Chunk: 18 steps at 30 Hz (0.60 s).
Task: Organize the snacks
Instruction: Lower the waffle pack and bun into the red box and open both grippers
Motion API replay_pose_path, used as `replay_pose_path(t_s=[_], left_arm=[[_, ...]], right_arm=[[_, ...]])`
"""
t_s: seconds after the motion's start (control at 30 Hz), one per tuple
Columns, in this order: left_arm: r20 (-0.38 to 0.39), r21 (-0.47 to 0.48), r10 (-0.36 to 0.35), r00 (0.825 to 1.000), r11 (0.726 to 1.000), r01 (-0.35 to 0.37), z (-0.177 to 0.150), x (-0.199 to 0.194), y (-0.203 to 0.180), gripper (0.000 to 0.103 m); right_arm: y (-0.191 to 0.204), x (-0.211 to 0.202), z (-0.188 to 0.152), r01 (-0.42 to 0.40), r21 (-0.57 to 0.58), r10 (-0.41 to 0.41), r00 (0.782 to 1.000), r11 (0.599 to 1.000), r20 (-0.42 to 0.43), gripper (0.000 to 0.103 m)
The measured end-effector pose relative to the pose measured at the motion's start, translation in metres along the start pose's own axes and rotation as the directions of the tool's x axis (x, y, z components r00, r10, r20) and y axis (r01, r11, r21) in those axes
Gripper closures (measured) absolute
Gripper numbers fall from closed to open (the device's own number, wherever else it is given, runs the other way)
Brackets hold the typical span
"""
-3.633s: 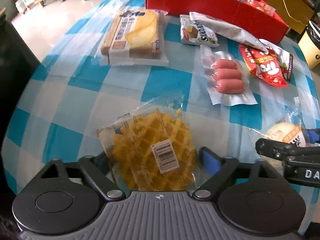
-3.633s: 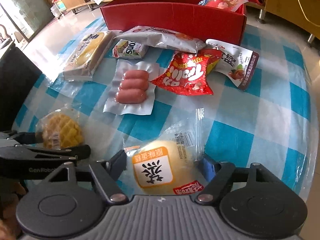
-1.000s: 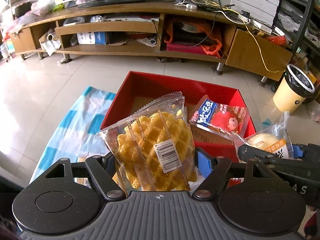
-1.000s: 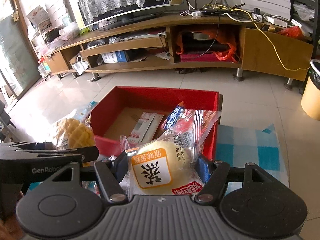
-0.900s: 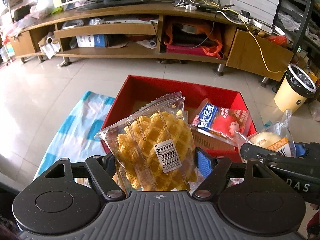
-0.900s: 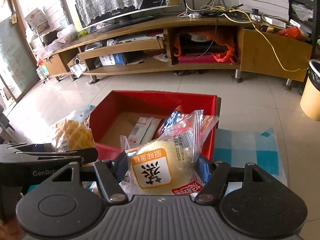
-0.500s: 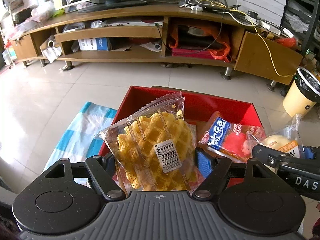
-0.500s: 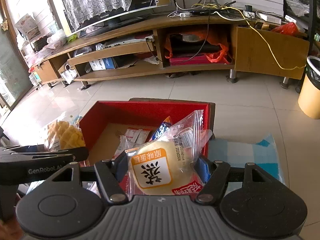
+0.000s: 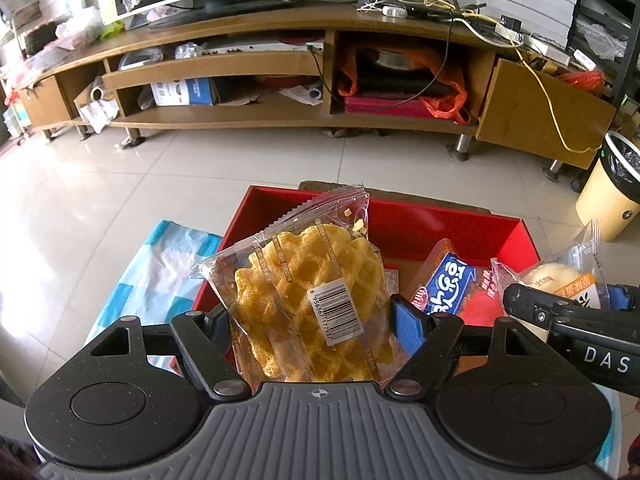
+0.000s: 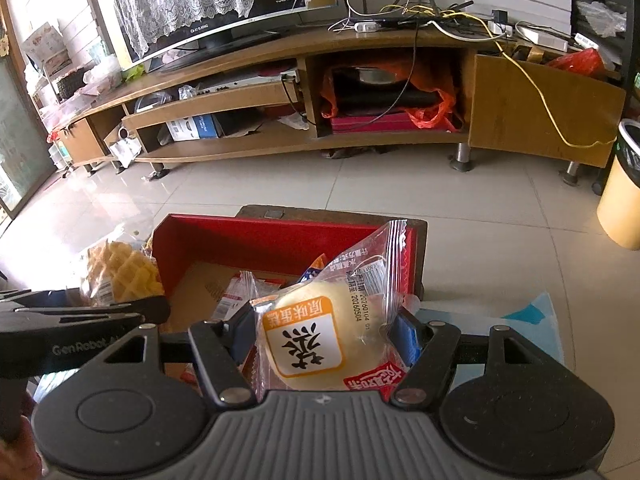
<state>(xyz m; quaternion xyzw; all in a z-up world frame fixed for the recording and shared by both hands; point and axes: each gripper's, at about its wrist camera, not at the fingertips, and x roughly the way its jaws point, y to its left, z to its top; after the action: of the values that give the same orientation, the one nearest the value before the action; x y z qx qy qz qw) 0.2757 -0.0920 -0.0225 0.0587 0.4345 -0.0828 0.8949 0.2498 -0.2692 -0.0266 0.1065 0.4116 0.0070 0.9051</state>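
Note:
My left gripper (image 9: 310, 316) is shut on a clear packet with a yellow waffle (image 9: 312, 300) and holds it over the near left part of the open red box (image 9: 420, 220). My right gripper (image 10: 324, 332) is shut on a packet with a pale round bun (image 10: 316, 328) and holds it over the box's (image 10: 248, 240) near right part. Each gripper shows at the side of the other's view, the right one (image 9: 568, 312) and the left one (image 10: 80, 316). A blue and red snack packet (image 9: 452, 288) and some flat packets (image 10: 232, 300) lie inside the box.
The blue checked tablecloth shows left of the box (image 9: 160, 276) and right of it (image 10: 520, 320). Beyond the table are a tiled floor, a long wooden TV stand (image 9: 280, 60) and a yellow bin (image 9: 612, 192).
Both grippers have carried their packets from the table up and forward over the red box. In the last half second they moved further forward over it.

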Motion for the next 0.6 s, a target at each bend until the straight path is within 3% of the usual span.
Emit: replay_pose_path(t_s=[0.6], left_arm=[[-0.033,0.005,0.020,0.999,1.000,-0.019,0.006,0.036,-0.004,0.022]], right_arm=[[-0.001,0.044,-0.001,0.001,-0.015,-0.001,1.000,1.000,-0.025,0.038]])
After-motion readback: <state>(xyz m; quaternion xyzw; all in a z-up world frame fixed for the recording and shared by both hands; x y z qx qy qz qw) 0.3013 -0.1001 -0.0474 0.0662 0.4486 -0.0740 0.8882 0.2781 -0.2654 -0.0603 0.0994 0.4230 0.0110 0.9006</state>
